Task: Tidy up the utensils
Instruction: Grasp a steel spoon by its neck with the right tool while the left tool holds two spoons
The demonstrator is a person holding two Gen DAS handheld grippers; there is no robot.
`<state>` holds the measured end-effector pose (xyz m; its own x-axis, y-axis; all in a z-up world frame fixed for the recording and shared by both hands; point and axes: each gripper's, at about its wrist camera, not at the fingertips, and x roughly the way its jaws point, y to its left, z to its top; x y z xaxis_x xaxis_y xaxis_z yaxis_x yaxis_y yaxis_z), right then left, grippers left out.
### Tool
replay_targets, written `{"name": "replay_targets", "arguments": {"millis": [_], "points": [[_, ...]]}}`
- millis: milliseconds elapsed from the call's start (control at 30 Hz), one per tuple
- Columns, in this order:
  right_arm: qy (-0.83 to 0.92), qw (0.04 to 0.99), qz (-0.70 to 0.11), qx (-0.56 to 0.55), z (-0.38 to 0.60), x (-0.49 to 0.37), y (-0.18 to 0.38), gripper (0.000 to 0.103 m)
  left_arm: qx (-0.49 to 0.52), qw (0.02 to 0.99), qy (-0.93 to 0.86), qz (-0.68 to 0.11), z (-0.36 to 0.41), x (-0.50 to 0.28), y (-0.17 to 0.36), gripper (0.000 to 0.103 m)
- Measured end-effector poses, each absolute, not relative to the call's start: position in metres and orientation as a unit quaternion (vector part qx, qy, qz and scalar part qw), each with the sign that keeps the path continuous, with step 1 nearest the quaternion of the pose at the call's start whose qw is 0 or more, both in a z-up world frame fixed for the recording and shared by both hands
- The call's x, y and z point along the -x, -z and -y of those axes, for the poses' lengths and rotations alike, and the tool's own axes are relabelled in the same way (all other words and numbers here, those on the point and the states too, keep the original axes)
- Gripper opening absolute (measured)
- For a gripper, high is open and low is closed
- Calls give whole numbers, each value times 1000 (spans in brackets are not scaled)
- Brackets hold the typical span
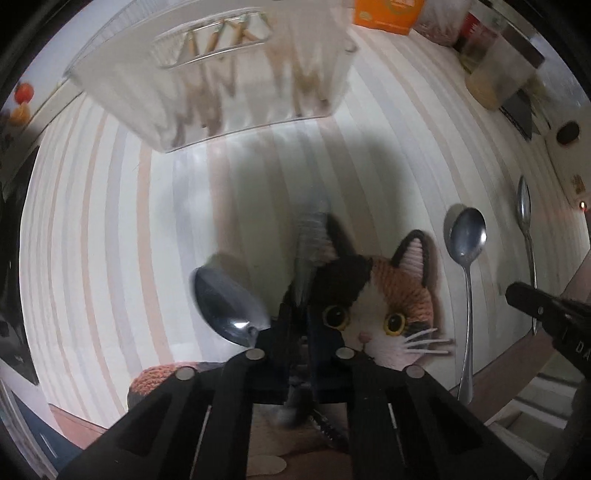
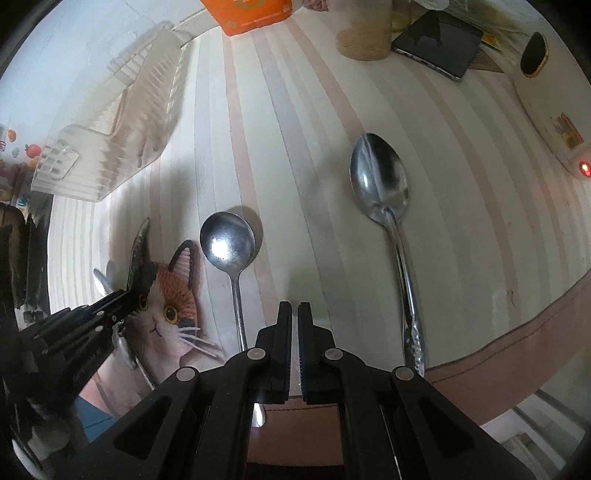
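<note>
My left gripper [image 1: 301, 314] is shut on a steel fork [image 1: 312, 236], held above the cat-face mat [image 1: 384, 299], tines pointing away and blurred. A spoon [image 1: 229, 306] lies just left of its fingers. A round spoon [image 1: 466, 258] and a long spoon [image 1: 524, 221] lie on the striped table to the right. The clear utensil basket [image 1: 207, 74] stands at the far side. My right gripper [image 2: 294, 332] is shut and empty near the table's front edge, between the round spoon [image 2: 227, 243] and the long spoon [image 2: 380, 181]. The left gripper [image 2: 125, 299] shows at its left, the basket [image 2: 122, 125] far left.
An orange box [image 2: 251, 14], a jar [image 2: 364, 37], a phone [image 2: 437, 44] and a dark oval object [image 2: 533, 55] stand at the table's far side. A white appliance with a red light [image 2: 583, 168] is at the right. The table's brown front edge [image 2: 517, 343] curves close by.
</note>
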<state>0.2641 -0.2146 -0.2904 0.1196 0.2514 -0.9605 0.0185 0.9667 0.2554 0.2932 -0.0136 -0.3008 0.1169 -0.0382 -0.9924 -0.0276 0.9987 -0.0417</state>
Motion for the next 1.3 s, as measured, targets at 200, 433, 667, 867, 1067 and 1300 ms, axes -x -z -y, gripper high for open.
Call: {"name": "replay_targets", "arguments": {"millis": [200,433,667,867,1067,1300], "points": [[-113,746,-644,-131,192,-260,287,44,86,757,-7,-648,-34,-270,269,5],[-120,763,-627,-96,161,-269,288,61,119,778,-48,-615,-92,-263,227,0],[-87,782,-617,-10,122,-275,294,63,152,768,-83,-617,-131,-235,236,1],[-74,792,-605,36,117,-270,293,42,229,728,-93,-640,-149,-230,270,31],[-60,783,-619,23,133,-273,293,3,255,710,-67,-653,-137,-231,288,41],[-79,751,-653,-55,158,-277,297,5,184,715,-70,-670,-104,-243,292,62]]}}
